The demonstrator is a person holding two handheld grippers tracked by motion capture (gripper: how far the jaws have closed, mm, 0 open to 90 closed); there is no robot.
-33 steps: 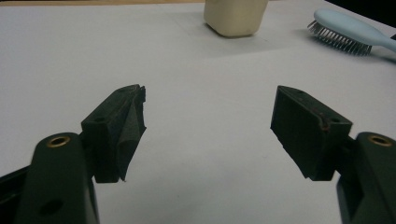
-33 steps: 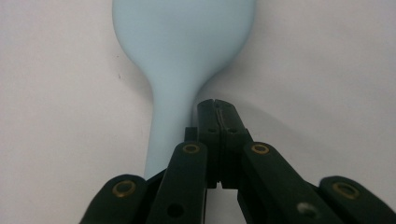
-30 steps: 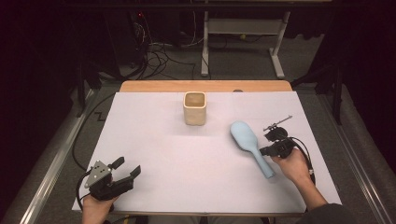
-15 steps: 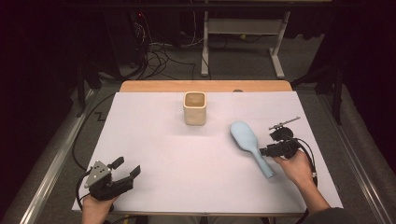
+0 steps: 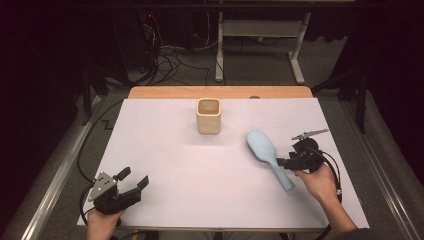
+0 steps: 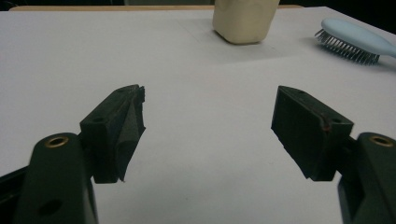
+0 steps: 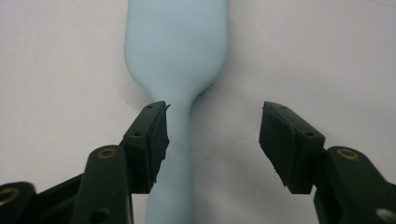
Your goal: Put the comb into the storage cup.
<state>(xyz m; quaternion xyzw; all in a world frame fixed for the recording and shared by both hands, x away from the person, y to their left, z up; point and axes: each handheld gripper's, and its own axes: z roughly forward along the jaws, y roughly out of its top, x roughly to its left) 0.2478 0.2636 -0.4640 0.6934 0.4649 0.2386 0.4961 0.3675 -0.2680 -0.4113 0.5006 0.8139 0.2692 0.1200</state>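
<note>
Right gripper [image 7: 214, 140] agape astride hairbrush [image 7: 176, 56] handle

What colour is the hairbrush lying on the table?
Pale blue; the hairbrush shows best in the right gripper view.

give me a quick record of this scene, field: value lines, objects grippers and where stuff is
surface: table under a white sheet
cup: beige square cup, upright, far centre
brush: light blue hairbrush, bristles down, lying right of the cup, handle toward the person
right gripper: right gripper open, jaws either side of the brush handle, not closed on it
left gripper: left gripper open, holding nothing, at the near left corner
</note>
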